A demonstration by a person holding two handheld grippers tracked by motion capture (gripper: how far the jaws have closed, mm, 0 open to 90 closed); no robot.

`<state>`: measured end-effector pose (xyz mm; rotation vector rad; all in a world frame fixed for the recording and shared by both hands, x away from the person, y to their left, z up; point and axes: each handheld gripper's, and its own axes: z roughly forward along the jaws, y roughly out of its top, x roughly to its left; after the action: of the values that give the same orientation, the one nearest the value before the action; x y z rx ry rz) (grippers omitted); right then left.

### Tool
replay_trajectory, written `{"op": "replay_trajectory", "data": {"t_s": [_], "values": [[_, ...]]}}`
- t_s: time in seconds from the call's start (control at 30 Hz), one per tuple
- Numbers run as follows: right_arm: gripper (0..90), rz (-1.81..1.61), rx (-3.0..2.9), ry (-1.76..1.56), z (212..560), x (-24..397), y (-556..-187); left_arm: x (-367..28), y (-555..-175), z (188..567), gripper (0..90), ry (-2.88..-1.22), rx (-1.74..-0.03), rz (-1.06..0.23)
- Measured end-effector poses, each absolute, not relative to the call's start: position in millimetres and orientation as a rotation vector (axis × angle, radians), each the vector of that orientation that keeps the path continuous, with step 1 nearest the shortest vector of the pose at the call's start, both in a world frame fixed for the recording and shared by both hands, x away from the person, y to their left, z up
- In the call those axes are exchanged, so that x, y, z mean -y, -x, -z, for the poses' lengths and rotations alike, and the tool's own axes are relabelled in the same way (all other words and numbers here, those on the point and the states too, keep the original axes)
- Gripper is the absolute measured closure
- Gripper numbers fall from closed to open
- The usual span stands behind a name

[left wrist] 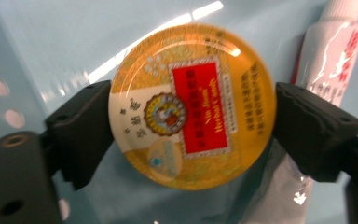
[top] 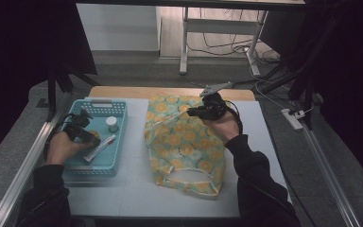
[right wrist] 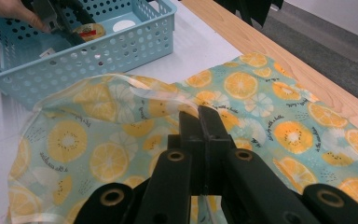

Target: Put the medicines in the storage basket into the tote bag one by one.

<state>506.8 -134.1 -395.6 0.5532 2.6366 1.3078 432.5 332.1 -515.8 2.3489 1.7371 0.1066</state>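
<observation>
A round yellow tin (left wrist: 193, 105) with a red label lies in the blue basket (top: 118, 106) at the table's left. My left gripper (left wrist: 192, 126) reaches down into the basket, one black pad against each side of the tin. A white tube (left wrist: 328, 60) lies just beside the tin. A lemon-print cloth bag (top: 184, 146) is spread over the middle of the table. My right gripper (right wrist: 199, 112) is shut on the bag's upper edge and holds that edge a little raised. From the right gripper view, the tin (right wrist: 89, 31) sits between the left jaws in the basket (right wrist: 121, 46).
A small white-lidded jar (top: 112, 124) stands in the basket's far half, and the tube (top: 100, 147) lies slantwise near its middle. The wooden table edge (top: 170, 91) runs behind the bag. Metal rails flank the table on both sides.
</observation>
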Motion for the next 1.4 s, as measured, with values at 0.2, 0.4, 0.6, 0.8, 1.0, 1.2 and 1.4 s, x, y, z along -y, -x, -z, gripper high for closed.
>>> {"op": "replay_trajectory", "data": {"t_s": [0.2, 0.4, 0.6, 0.8, 1.0, 1.2, 1.4], "values": [[90.0, -1.305, -2.637, -0.554, 397, 135, -507, -334, -432, 515, 20.7, -2.315, -1.778, -0.107], [90.0, -1.310, -2.632, -0.560, 396, 137, -508, -337, -429, 508, 20.8, -2.268, -1.755, -0.114], [90.0, -1.310, -2.630, -0.564, 396, 137, -508, -335, -423, 491, 20.8, -2.239, -1.688, -0.169], [90.0, -1.314, -2.622, -0.570, 396, 138, -508, -323, -414, 473, 20.8, -2.212, -1.583, -0.203], [90.0, -1.315, -2.616, -0.576, 395, 139, -508, -310, -408, 460, 20.8, -2.184, -1.526, -0.195], [90.0, -1.318, -2.613, -0.577, 396, 139, -508, -295, -401, 446, 20.8, -2.167, -1.453, -0.188], [90.0, -1.321, -2.610, -0.580, 396, 139, -508, -276, -393, 431, 20.8, -2.149, -1.361, -0.190]]}}
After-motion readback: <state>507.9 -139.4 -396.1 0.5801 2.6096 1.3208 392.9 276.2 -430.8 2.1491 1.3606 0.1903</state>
